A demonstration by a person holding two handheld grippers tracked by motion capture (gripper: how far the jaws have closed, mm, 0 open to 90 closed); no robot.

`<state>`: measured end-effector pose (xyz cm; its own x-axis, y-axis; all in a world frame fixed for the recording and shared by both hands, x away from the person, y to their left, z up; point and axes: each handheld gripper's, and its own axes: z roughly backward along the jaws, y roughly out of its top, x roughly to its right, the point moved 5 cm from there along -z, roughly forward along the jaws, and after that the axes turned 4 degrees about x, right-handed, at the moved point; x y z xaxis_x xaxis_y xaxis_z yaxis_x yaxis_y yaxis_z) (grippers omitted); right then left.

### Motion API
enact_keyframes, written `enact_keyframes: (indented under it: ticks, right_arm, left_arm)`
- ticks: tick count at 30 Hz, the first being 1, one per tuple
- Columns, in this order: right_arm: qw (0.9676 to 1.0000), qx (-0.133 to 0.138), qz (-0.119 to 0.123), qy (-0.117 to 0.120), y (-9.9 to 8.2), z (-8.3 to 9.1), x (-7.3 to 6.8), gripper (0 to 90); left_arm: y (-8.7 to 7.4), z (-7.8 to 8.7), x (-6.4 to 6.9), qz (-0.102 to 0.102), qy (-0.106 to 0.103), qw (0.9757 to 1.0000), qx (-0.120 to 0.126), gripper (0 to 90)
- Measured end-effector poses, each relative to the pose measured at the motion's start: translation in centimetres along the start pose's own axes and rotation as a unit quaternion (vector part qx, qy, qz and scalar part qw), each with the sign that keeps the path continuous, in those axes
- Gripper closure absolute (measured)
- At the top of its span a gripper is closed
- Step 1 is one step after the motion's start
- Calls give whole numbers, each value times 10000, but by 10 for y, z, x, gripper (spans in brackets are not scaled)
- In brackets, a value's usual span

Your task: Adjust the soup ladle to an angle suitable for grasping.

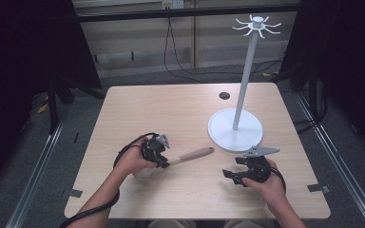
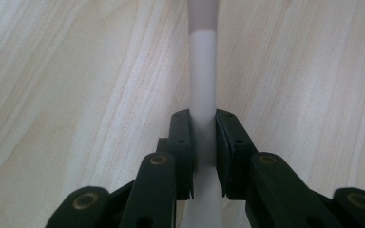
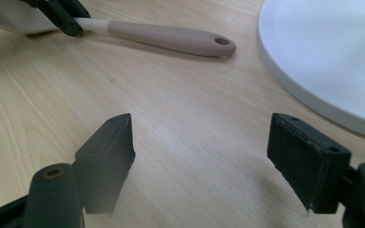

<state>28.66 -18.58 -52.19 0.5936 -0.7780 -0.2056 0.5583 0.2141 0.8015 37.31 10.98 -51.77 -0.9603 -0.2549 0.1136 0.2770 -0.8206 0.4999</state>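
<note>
The left tool (image 1: 163, 161) is clenched on the white neck of a utensil (image 1: 190, 156); in the left gripper view both black pads (image 2: 180, 137) press the neck from either side. Ahead of the jaws the neck runs into a beige handle that lies along the counter (image 1: 171, 109) and ends in a hanging hole. Behind the jaws, under the left hand (image 1: 133, 161), sits the utensil's white head; its shape cannot be told.

The right tool (image 1: 232, 175) is released, jaws spread wide and holding nothing, just above the counter. From it, the beige handle lies ahead and to the left, apart from the jaws. Ahead and to the right stands a white stand (image 1: 235, 128): a round base, an upright pole and a ring of hooks on top.
</note>
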Motion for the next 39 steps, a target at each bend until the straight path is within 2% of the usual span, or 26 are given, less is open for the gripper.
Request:
enact_keyframes:
  ticks: [3, 6, 10, 11, 14, 16, 19, 20, 21, 23, 24, 25, 27, 31, 33, 34, 35, 37, 39]
  right_arm:
    - [10000, 14, -12, 19, 1, -1, -1, 228]
    - [10000, 14, -14, 34, 1, -3, -4, 221]
    - [10000, 35, 9, 78, 4, -7, -9, 217]
    - [9999, 40, 16, 92, 5, -8, -10, 217]
    - [9999, 87, -9, 106, 8, -11, -14, 213]
    - [9998, 142, -26, 154, 12, -12, -17, 212]
    - [9994, 261, -68, 196, 19, -16, -22, 209]
    - [9993, 282, -99, 229, 22, -18, -25, 209]
    - [9991, 312, -100, 253, 24, -20, -27, 208]
    - [9986, 388, -152, 319, 29, -24, -32, 209]
    - [9981, 458, -198, 353, 33, -26, -34, 214]
    - [9977, 508, -233, 378, 35, -28, -36, 221]
    - [9966, 647, -291, 412, 42, -32, -41, 240]
    - [9930, 942, -465, 531, 57, -38, -50, 285]
    - [9917, 1012, -526, 594, 64, -40, -54, 304]
    - [9911, 1032, -544, 635, 67, -41, -55, 318]
    - [9908, 1040, -576, 642, 69, -42, -56, 335]
    - [9887, 1150, -638, 720, 74, -44, -57, 367]
    - [9867, 1251, -729, 734, 79, -44, -59, 395]
  left_arm:
    - [-2, 7, -2, 107, 131, 9997, 178, 782]
    - [0, 17, -1, 216, 137, 9985, 486, 782]
    - [3, 27, 0, 208, 266, 9976, 613, 783]
    - [3, 28, 1, 262, 252, 9968, 716, 783]
    - [6, 35, 1, 220, 287, 9955, 877, 783]
    - [9, 38, 3, 236, 315, 9934, 1074, 783]
    - [15, 43, 7, 149, 334, 9924, 1174, 783]
    - [17, 44, 9, 195, 326, 9915, 1244, 783]
    - [19, 46, 10, 163, 393, 9909, 1275, 783]
    - [24, 47, 14, 139, 325, 9893, 1416, 782]
    - [26, 47, 16, 123, 351, 9885, 1467, 783]
    - [28, 48, 18, 85, 342, 9889, 1445, 783]
    - [33, 46, 23, 69, 288, 9874, 1551, 782]
    - [41, 44, 28, 38, 288, 9862, 1630, 782]
    - [45, 43, 31, 14, 240, 9856, 1676, 782]
    - [47, 42, 33, 15, 242, 9844, 1743, 782]
    - [48, 43, 34, -38, 241, 9852, 1694, 782]
    - [52, 41, 37, -9, 197, 9830, 1827, 782]
    - [55, 40, 40, -15, 201, 9822, 1865, 782]
